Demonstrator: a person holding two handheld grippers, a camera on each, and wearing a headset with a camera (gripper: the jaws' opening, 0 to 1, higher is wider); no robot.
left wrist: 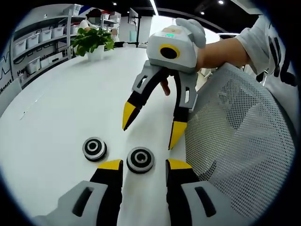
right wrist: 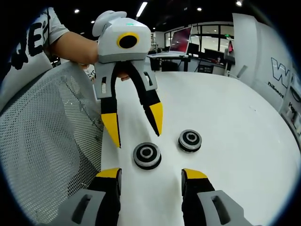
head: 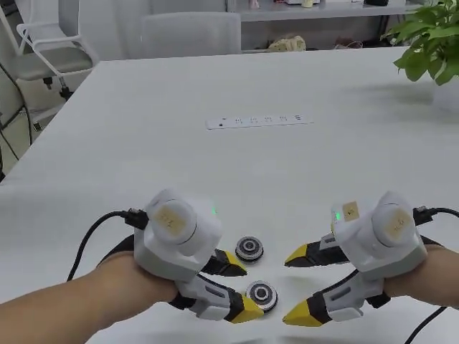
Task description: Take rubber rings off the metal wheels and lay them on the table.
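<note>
Two small metal wheels with black rubber rings lie flat on the white table [head: 237,165]. The far wheel [head: 249,248] [left wrist: 94,148] [right wrist: 190,140] sits a little beyond the near wheel [head: 261,294] [left wrist: 140,159] [right wrist: 147,155]. My left gripper [head: 240,287] [left wrist: 144,165] [right wrist: 134,125] is open, and the near wheel lies just ahead of its yellow tips. Facing it from the right, my right gripper [head: 290,287] [right wrist: 151,173] [left wrist: 152,125] is open too, its tips just short of the same wheel. Neither gripper touches a wheel.
A white power strip [head: 258,121] is set into the table's middle. A potted plant [head: 430,43] stands at the far right corner. Chairs [head: 190,32] line the far edge. A grey mesh chair back [left wrist: 235,141] [right wrist: 51,136] is close behind the near table edge.
</note>
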